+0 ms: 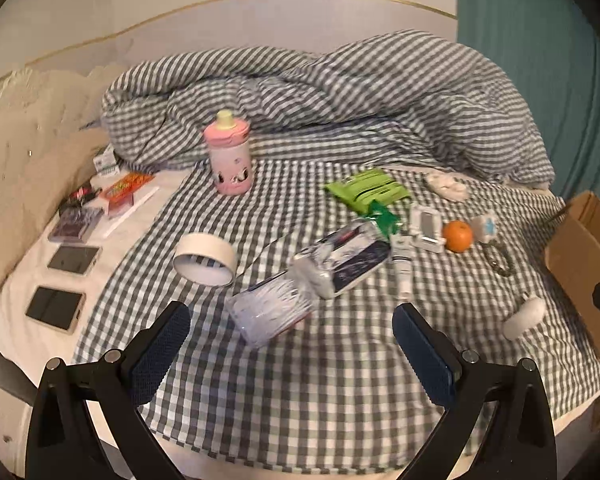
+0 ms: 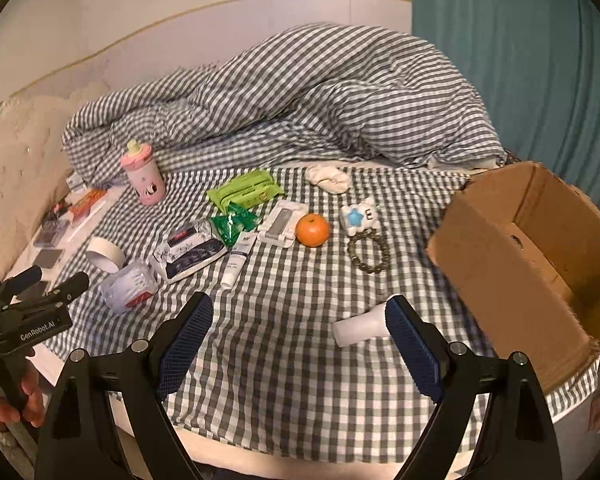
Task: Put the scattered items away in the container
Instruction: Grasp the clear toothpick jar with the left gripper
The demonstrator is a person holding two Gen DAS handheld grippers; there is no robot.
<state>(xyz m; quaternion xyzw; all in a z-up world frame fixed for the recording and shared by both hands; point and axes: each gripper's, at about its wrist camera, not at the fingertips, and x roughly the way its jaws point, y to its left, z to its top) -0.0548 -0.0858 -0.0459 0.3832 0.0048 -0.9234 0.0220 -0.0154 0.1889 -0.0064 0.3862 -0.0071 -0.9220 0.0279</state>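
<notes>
Scattered items lie on a checked bed sheet. A brown cardboard box stands open at the right; it also shows in the left wrist view. My left gripper is open and empty, just before a clear plastic pack and a wipes pack. My right gripper is open and empty; a white bottle lies by its right finger. An orange, a bead bracelet, a white tube, a tape roll and a pink cup lie farther off.
A rumpled checked duvet fills the back of the bed. Green packets, a white stand and a star toy lie mid-bed. Phones and boxes sit at the left by the headboard. A teal curtain hangs at the right.
</notes>
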